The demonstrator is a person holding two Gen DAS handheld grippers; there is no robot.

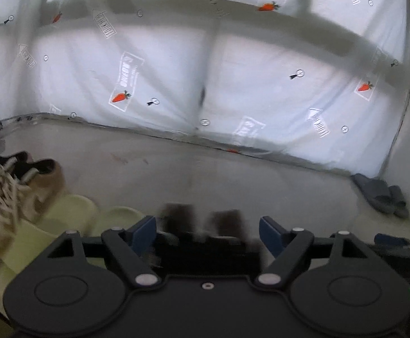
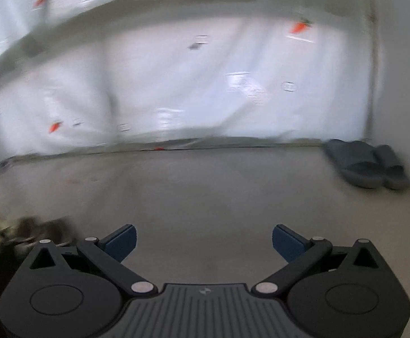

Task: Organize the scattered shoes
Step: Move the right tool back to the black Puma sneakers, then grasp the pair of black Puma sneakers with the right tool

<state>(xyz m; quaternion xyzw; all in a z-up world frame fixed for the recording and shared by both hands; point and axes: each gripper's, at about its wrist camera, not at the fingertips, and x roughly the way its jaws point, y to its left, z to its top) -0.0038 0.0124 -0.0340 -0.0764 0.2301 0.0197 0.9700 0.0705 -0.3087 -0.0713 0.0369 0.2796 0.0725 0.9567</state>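
Left wrist view: left gripper [image 1: 207, 232] low over a bare concrete floor [image 1: 205, 174], blue-padded jaws spread wide, clamped on nothing. Just beyond and below the gap, a blurred pair of dark brown shoes [image 1: 205, 219], not touched by either pad as far as the blur allows. At the left edge, tan lace-up sneakers [image 1: 19, 194] resting against pale yellow-green slippers [image 1: 72, 214]. Far right, near the corner of the wall, grey slides [image 1: 379, 194] side by side on the floor, well apart from the rest. Behind everything, a white plastic sheet with carrot prints [image 1: 233, 84] hanging down to the floor line. Right wrist view: right gripper [image 2: 204, 243] likewise wide apart, only bare floor [image 2: 205, 191] between the pads. Same grey slides [image 2: 365, 166] at the right by the wall; brown shoes [image 2: 44, 228] and a yellow-green patch smeared at the lower left. Heavy blur across the printed sheet [image 2: 176, 84].
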